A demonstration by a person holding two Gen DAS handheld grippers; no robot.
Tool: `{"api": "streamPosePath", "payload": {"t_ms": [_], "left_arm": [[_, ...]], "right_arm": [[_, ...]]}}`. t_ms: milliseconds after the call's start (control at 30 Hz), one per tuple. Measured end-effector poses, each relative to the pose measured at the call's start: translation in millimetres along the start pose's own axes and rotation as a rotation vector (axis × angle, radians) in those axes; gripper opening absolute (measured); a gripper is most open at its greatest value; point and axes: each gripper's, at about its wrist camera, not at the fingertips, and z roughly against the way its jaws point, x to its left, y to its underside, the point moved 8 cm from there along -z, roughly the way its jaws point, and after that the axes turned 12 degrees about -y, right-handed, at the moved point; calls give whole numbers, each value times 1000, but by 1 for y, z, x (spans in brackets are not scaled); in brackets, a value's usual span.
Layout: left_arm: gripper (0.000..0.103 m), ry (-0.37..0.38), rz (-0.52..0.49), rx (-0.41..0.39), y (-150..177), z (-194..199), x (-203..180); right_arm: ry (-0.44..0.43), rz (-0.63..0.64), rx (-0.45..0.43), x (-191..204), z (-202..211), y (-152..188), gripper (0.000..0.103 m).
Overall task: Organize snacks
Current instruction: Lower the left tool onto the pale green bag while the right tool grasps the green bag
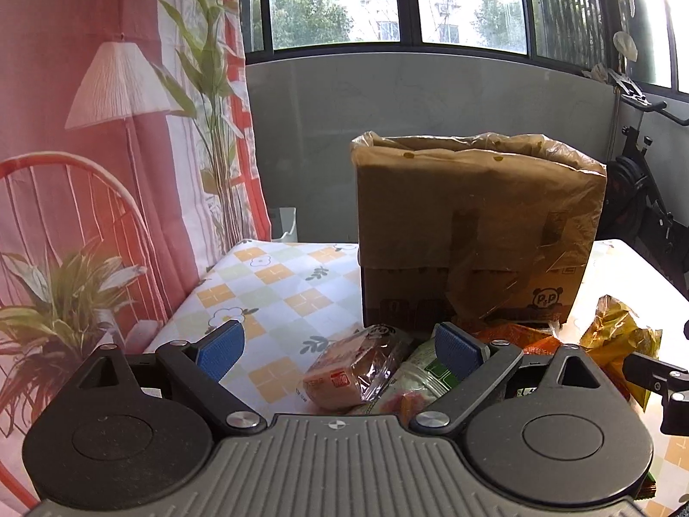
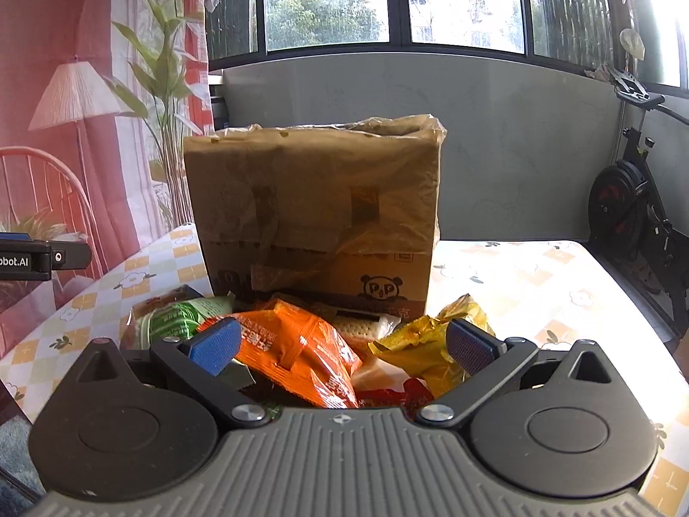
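Observation:
A cardboard box (image 1: 473, 232) lined with a clear bag stands on the table, also seen in the right wrist view as the box (image 2: 314, 211). Snack packets lie heaped in front of it. My left gripper (image 1: 340, 347) is open above a wrapped bread packet (image 1: 349, 372) and a green packet (image 1: 424, 372). My right gripper (image 2: 342, 342) is open over an orange packet (image 2: 301, 353), with a yellow packet (image 2: 420, 344) by its right finger and a green packet (image 2: 176, 316) to the left. Neither gripper holds anything.
The table (image 1: 275, 284) has a checked flower-print cloth. A printed curtain (image 1: 86, 151) hangs at the left. An exercise bike (image 2: 633, 211) stands at the right, past the table edge. The other gripper's tip (image 1: 659, 377) shows at the right edge of the left wrist view.

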Motion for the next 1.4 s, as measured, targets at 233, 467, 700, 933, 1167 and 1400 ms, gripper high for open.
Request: {"api": "streamPosePath", "payload": {"t_ms": [233,467,700,933,1167,1400], "left_arm": [[97,57,42,108,34,-22,-14],[97,91,122,123,35,-34,-20],[97,134,132,177,44,-47,-36],[97,247,331,345,54,-58,-33],[98,300,404,377,66,-69,-36],[102,333,427,404,74,-80,-46]], "right_arm": [[-10,-51,73,-10,-16,28,103],[-28,-89,131,-15,-29,43,103],[-42,-89,158,-15,-36,50,103],[-59,-105,184,-15,-42,55,102],[-67,-107,191,-15,-44,56,102],[-71,-109,196,-14,-44,57,102]]}}
